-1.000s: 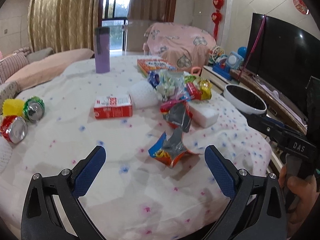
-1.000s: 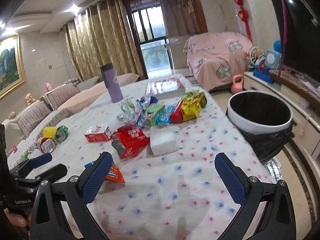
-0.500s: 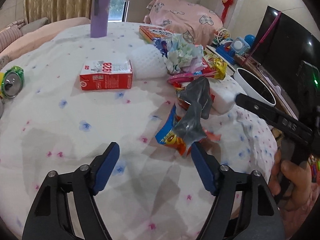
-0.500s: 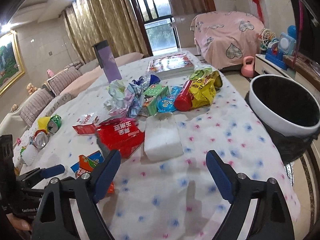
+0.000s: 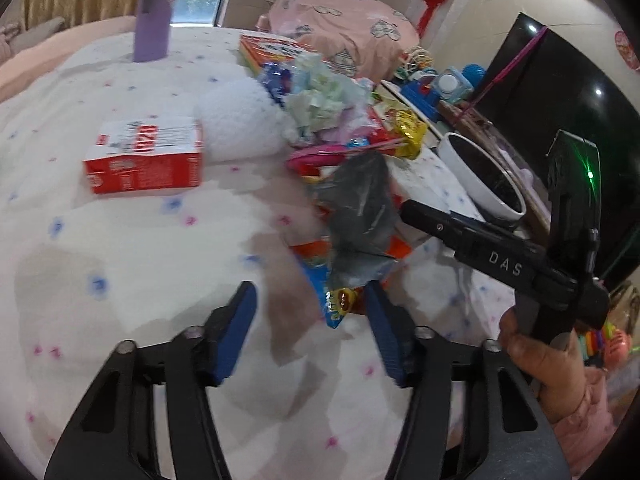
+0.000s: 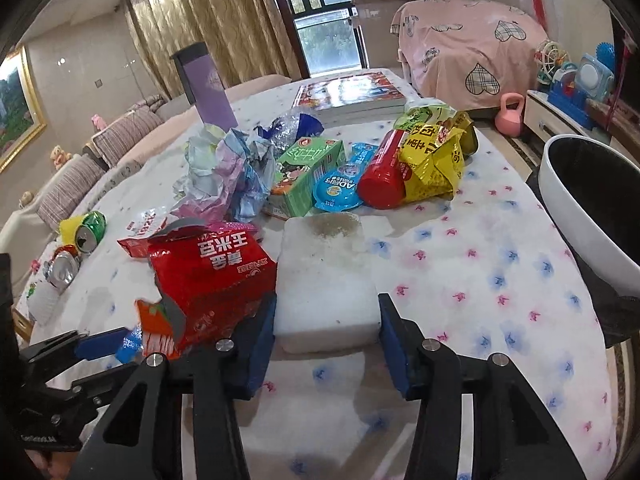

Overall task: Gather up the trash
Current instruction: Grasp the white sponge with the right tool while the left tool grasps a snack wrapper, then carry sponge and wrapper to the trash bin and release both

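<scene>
Down at the tabletop (image 6: 500,280), the right gripper (image 6: 326,334) has its jaws apart and just closing, straddling the near end of a white foam block (image 6: 326,280) — whether the pads press it I cannot tell. A red snack bag (image 6: 212,276) lies just beside the block. The left gripper (image 5: 310,320), jaws likewise apart and closing, frames the tip of a torn orange-blue wrapper (image 5: 340,296) — only its right pad looks near it. A white bin (image 6: 592,216) stands beyond the table edge.
</scene>
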Available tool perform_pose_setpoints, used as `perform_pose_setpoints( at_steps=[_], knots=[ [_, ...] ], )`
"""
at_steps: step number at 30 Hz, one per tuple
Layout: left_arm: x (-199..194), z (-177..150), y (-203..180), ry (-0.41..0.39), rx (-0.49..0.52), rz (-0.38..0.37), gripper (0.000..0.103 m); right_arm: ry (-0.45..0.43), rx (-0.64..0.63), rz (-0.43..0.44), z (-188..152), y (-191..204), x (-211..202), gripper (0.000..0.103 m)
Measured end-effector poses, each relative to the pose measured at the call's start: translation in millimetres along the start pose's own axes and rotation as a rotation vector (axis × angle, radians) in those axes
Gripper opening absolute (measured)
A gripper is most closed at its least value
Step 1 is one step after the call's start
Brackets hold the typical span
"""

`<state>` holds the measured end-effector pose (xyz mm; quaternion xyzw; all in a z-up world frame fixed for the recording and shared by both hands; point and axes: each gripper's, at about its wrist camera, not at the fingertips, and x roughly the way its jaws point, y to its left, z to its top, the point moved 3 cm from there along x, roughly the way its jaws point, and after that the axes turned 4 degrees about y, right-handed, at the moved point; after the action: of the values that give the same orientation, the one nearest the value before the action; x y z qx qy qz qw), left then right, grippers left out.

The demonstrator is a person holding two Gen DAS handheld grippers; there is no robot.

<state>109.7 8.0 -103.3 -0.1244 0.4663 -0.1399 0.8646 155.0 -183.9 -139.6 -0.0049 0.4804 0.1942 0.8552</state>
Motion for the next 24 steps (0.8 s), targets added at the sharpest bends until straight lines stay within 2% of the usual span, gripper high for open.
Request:
perform_pose_setpoints(
  at_steps=[2, 4, 5, 10, 16, 24],
  knots=[
    [4.7, 3.9, -4.0, 0.008, 0.015, -0.003, 0.033, -0.01, 0.012, 0.008, -1.1, -2.9, -5.7, 0.049],
    [9.1, 4.4, -11.1, 0.014, 0.04, -0.016, 0.01, -0.024, 0.021, 0.009, -0.7, -5.3, -11.0, 0.049],
    [10.9, 5.8, -11.8, 0.014, 0.046, -0.017, 0.007, -0.031, 0.024, 0.007, 0.1, -5.8, -13.6, 0.049],
    [4.0, 4.3, -32.9, -0.013, 0.117, -0.012, 0.002, -0.063, 0.06, 0.006, -2.6, -18.7, -31.8, 0.049],
    [-3.3, 1.1, -65.6, -0.027, 0.208, -0.047, 0.002, -0.101, 0.095, -0.012, -12.9, -35.0, -60.4, 0.049],
    [6.0, 15.0, -97.5, -0.03, 0.264, -0.072, 0.002, -0.141, 0.165, -0.055, -23.6, -67.8, -88.0, 0.049]
  ],
)
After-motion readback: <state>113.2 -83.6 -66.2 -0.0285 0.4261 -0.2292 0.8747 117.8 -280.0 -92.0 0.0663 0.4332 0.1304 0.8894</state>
